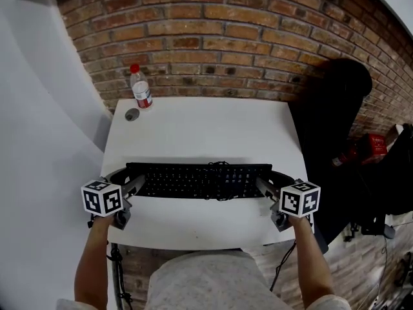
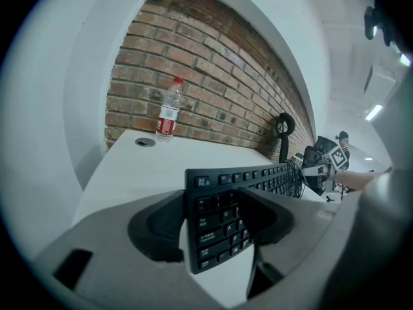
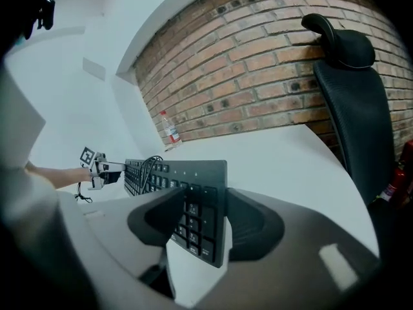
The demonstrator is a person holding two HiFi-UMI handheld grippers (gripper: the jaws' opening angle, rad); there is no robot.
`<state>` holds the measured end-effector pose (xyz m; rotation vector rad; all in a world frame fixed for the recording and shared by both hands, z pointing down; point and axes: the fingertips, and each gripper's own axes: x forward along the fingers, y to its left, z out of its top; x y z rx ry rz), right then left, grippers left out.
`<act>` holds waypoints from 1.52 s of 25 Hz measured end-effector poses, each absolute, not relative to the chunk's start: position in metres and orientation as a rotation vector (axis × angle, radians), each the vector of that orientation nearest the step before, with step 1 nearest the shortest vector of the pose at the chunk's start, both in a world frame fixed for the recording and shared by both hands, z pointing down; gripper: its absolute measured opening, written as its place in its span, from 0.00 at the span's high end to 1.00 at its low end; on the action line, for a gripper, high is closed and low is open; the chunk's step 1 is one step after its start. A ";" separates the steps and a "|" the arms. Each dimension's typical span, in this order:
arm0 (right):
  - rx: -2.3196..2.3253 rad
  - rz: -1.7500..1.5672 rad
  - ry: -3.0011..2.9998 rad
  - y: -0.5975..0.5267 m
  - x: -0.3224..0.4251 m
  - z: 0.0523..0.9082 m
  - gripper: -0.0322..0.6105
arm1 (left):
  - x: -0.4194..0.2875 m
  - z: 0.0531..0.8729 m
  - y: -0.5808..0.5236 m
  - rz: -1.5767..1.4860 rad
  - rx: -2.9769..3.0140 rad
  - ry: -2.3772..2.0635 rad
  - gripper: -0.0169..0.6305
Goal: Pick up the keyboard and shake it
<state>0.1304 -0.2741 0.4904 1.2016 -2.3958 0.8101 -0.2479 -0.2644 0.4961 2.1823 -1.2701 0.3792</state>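
A black keyboard point(image 1: 193, 181) lies across the near part of the white table point(image 1: 200, 128), its key face tipped toward me and a coiled black cable point(image 1: 219, 166) resting on its top edge. My left gripper point(image 1: 135, 185) holds the keyboard's left end; in the left gripper view the keyboard point(image 2: 216, 234) stands between the jaws, with one pad against its back and the other on the keys. My right gripper point(image 1: 263, 186) clamps the right end the same way, the keyboard point(image 3: 197, 228) filling the gap between its pads. I cannot tell whether the lower edge still touches the table.
A clear water bottle point(image 1: 141, 88) with a red cap and a small grey disc point(image 1: 132, 114) stand at the table's far left, by the brick wall. A black office chair point(image 1: 335, 108) is right of the table, with a red fire extinguisher point(image 1: 361, 148) beyond it.
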 end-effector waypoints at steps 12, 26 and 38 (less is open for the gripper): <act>1.232 0.640 -2.359 -0.279 0.138 0.479 0.66 | -0.247 0.478 -0.269 0.469 2.267 -1.269 0.65; 1.263 0.557 -2.324 -0.261 0.137 0.479 0.67 | -0.246 0.478 -0.250 0.492 2.273 -1.312 0.65; 1.297 0.401 -2.260 -0.235 0.136 0.479 0.66 | -0.242 0.481 -0.225 0.541 2.282 -1.339 0.57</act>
